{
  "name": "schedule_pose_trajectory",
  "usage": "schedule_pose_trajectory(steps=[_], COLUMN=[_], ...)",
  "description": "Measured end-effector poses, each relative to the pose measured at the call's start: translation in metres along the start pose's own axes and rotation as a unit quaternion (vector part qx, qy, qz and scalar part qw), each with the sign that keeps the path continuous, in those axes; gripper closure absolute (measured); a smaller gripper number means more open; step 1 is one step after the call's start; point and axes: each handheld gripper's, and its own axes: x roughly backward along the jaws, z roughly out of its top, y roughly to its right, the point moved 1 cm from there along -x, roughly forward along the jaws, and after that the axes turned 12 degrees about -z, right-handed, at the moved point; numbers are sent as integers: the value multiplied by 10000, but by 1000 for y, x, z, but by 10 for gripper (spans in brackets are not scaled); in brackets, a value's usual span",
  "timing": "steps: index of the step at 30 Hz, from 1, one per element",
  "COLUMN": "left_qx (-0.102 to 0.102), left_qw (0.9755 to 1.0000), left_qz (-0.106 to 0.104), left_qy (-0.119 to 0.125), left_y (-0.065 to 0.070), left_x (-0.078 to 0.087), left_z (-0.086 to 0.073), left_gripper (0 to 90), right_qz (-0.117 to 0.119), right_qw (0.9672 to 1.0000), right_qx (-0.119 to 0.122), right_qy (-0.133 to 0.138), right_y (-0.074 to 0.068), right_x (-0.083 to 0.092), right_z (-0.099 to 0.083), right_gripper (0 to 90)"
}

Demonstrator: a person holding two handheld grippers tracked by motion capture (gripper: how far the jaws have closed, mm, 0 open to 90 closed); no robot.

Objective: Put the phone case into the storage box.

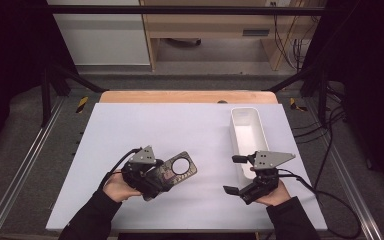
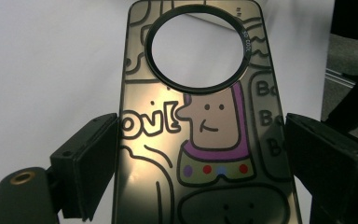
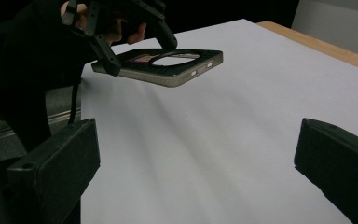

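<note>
The phone case [image 2: 205, 140] is a dull olive-gold with black-outlined cartoon doodles: a tan face wrapped in purple, a collar with purple, red and blue dots, and bubble letters. A black ring rims its round cutout. The tongs [image 1: 156, 176] holding it are black with a grey plate on top. The counter [image 1: 180, 125] is pale lavender-white with a wooden edge, and the bin [image 1: 249, 135] is white.
</note>
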Motion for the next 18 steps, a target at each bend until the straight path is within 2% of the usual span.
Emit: schedule_pose_trajectory(steps=[2, 8, 12, 18], left_qx=[-66, -203, -289, -454], left_qw=[9999, 9993, 9988, 9975], left_qz=[-86, -310, -382, -522], left_qy=[-29, -62, -72, -145], left_y=[0, 1, 2, 6], left_x=[-1, -5, -7, -9], left_z=[0, 1, 2, 6], left_gripper=[117, 117, 117, 117], right_qz=[84, 134, 157, 330], right_qw=[10000, 9999, 9998, 9991], right_qx=[-19, -5, 57, 189], right_qy=[-7, -57, -104, -194], right_y=[-2, -3, -5, -11], right_x=[-4, -7, -9, -17], right_z=[0, -1, 0, 5], right_gripper=[5, 5, 5, 5])
